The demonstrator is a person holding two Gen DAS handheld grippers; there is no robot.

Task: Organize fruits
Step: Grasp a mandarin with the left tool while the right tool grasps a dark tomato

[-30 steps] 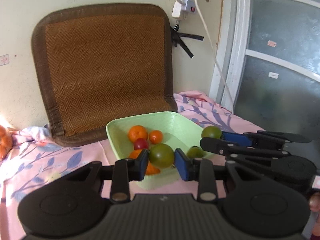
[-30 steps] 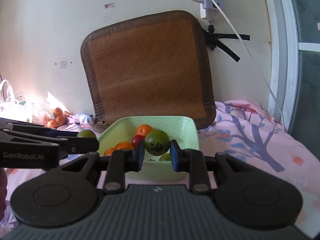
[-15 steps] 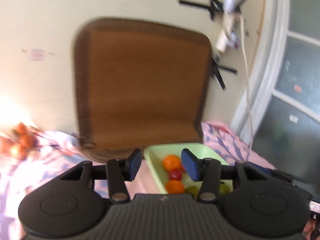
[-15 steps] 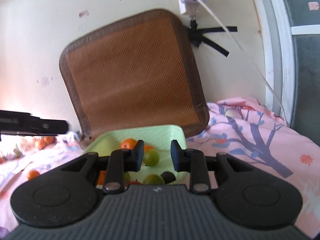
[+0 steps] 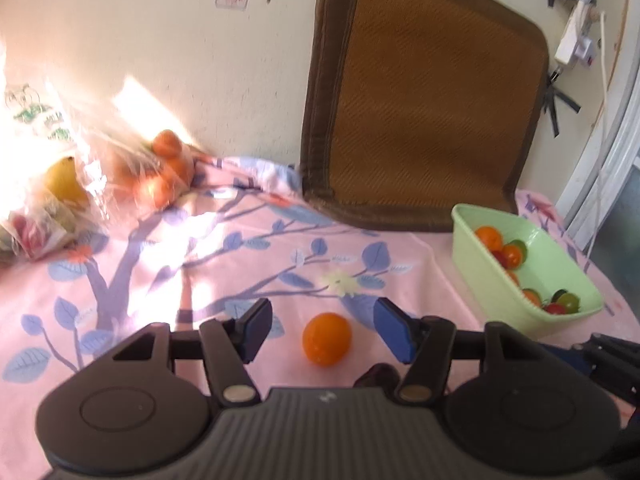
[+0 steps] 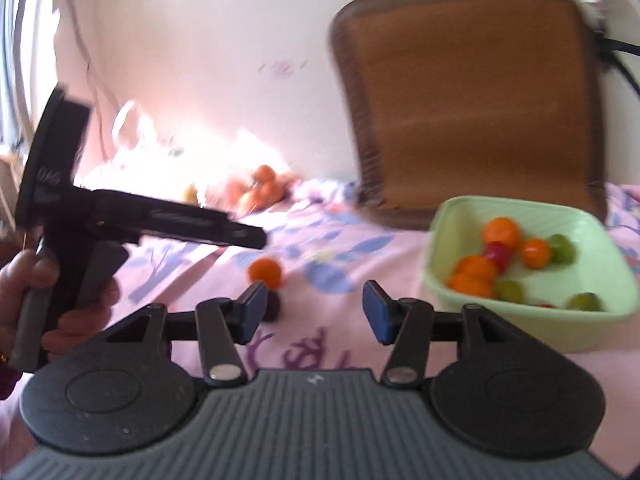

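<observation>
Fruit sorting: both grippers empty over the pink cloth

Left wrist view: left gripper (image 5: 323, 330) hangs with its blue pads spread wide, and a loose orange (image 5: 327, 338) lies on the floral cloth (image 5: 224, 256) between them, touching neither. The green basin (image 5: 496, 276) sits right of the orange (oranges, green and red fruit inside).

Right wrist view, blurred: right gripper (image 6: 314, 312) is likewise spread and holds nothing. The orange (image 6: 265, 272) lies left of the basin (image 6: 444, 240), with a dark fruit (image 6: 273, 306) just beside it.
</observation>
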